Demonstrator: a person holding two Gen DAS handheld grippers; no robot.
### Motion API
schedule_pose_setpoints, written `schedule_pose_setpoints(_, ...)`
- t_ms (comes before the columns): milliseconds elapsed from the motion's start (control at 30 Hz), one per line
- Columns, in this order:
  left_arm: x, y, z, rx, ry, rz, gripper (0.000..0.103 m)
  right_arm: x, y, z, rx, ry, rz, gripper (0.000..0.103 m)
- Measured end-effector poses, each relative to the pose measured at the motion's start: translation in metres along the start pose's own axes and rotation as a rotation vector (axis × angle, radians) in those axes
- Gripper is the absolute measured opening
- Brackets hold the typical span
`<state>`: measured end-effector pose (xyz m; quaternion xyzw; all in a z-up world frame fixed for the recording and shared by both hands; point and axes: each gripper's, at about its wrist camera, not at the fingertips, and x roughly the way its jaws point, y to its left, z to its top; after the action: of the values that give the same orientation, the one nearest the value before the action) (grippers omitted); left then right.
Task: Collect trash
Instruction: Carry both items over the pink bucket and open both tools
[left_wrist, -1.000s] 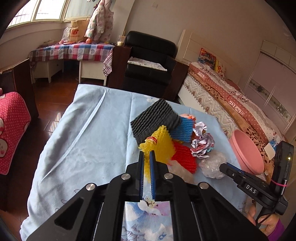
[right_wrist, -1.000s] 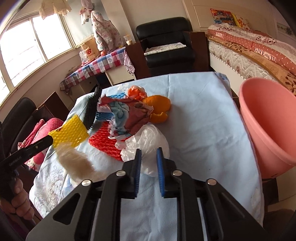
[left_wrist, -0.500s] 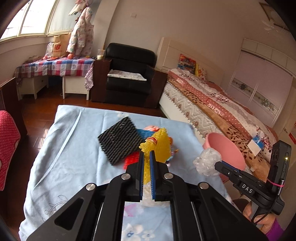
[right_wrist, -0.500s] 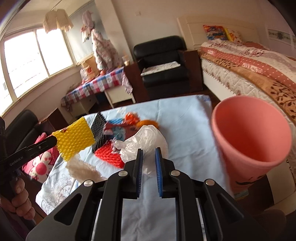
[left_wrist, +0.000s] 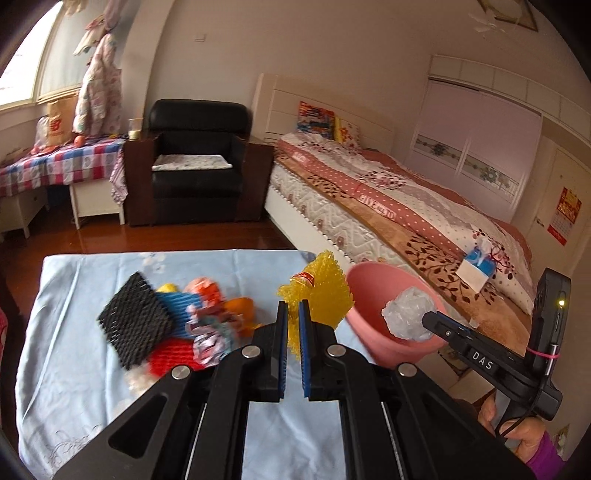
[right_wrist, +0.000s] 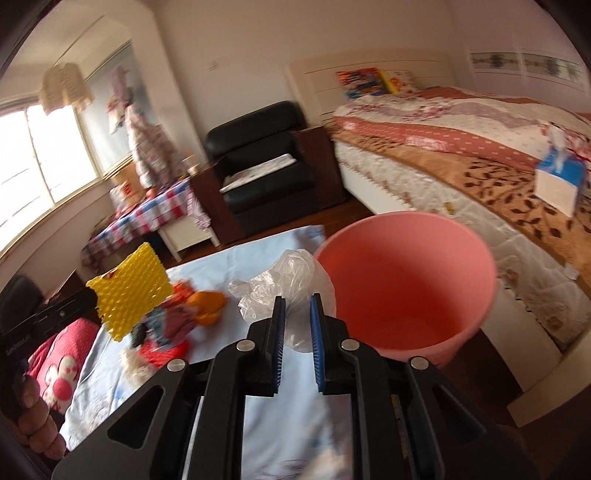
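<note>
Yellow dimpled foam net (left_wrist: 320, 291), crinkled clear plastic (right_wrist: 291, 291)

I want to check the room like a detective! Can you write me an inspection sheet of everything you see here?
Surface: table under a light blue cloth.
Job's things: pink bin beside the table, looks empty; yellow foam net and clear plastic bag held up; black foam net, red foam net, blue foam net, orange peel and crumpled wrappers piled on the cloth.
Clutter: nothing seen.
Grippers: left gripper shut on the yellow foam net; right gripper shut on the clear plastic bag.
Cables: thin black lead under the right gripper's handle.
Surroundings: bed, black armchair, tissue box.
</note>
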<state>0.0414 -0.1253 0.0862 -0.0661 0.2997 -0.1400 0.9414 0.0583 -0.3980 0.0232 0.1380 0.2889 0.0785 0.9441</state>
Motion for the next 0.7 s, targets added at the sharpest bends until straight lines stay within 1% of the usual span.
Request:
schedule_pose_setpoints(233, 0.047, -0.051, 0.011, 0.073, 0.029, -0.060, 0.005, 0.005, -0.046, 0.007, 0.066, -0.008, -0.087, 0.014)
schedule_pose_setpoints(433, 0.092, -0.094, 0.014, 0.127, 0.071, -0.095, 0.005, 0.016, -0.073, 0.006, 0.096, 0.014, -0.127, 0.014)
schedule_pose_setpoints(567, 0.116, -0.113, 0.009, 0.143, 0.104, -0.113, 0.005, 0.026, -0.084, 0.005, 0.106, 0.034, -0.150, 0.014)
schedule_pose_setpoints(700, 0.135, -0.122, 0.004, 0.148, 0.133, -0.124, 0.005, 0.033, -0.090, 0.004, 0.108, 0.047, -0.168, 0.014)
